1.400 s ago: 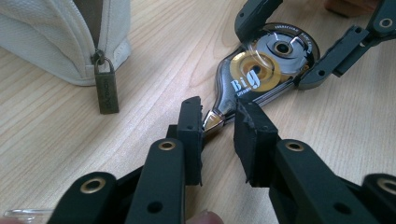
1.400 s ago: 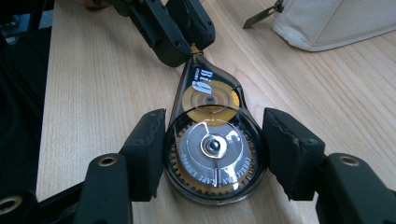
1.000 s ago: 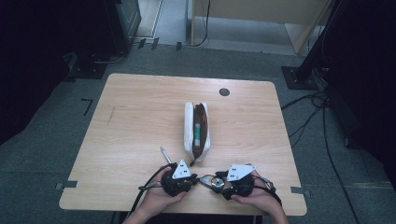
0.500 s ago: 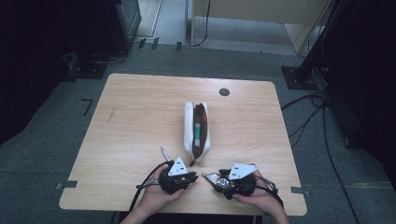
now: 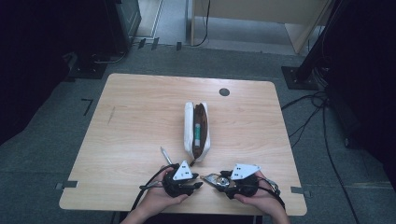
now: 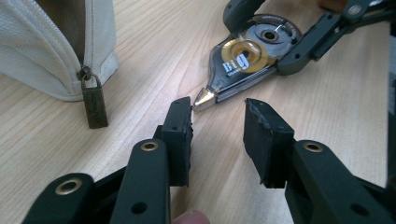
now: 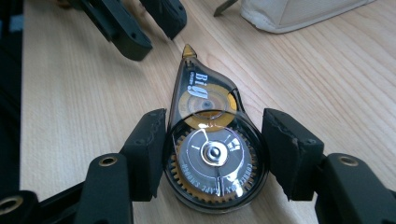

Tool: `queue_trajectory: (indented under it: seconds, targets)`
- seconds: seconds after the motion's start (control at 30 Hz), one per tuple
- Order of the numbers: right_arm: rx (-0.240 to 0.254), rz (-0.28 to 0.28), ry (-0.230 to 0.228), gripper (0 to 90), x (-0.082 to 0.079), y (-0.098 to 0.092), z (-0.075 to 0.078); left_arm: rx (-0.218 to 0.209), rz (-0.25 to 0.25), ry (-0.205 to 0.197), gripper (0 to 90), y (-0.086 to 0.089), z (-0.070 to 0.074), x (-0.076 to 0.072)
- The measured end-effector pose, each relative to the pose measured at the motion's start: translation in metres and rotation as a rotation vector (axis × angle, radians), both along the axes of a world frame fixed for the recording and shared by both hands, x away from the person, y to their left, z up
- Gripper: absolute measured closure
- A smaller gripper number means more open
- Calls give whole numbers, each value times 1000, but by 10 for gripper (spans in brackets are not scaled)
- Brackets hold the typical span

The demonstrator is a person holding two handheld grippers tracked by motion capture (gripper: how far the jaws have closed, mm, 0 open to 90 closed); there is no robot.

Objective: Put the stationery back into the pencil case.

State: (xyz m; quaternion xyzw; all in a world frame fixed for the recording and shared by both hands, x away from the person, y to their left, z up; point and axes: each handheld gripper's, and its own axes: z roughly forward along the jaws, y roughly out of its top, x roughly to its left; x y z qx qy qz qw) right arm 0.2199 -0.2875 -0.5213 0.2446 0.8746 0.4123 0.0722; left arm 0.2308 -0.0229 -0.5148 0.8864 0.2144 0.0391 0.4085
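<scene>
Here the right tool (image 7: 212, 154) grips a tape dispenser (image 7: 210, 154) low over the surface (image 5: 140, 121), near its front edge. The left tool (image 6: 217, 135) has just been opening; its jaws stand apart, empty, beside the dispenser's tip. A pouch (image 5: 196, 130) lies just beyond.

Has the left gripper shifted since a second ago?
Yes. The left gripper has slid slightly left, away from the correction tape; measured against the pencil case. Its jaws just opened.
</scene>
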Motion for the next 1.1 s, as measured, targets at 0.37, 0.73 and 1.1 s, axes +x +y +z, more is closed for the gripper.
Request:
queue_trajectory:
  seconds: [0.37, 0.73, 1.1]
  targets:
    - [88, 12, 102, 420, 8, -3, -1, 40, 20, -25, 677, -4, -1, 1]
    - [83, 19, 88, 420, 7, -2, -1, 37, 3, -19, 703, -6, -1, 2]
    - [84, 18, 89, 420, 7, -2, -2, 35, -3, -10, 792, -6, -1, 4]
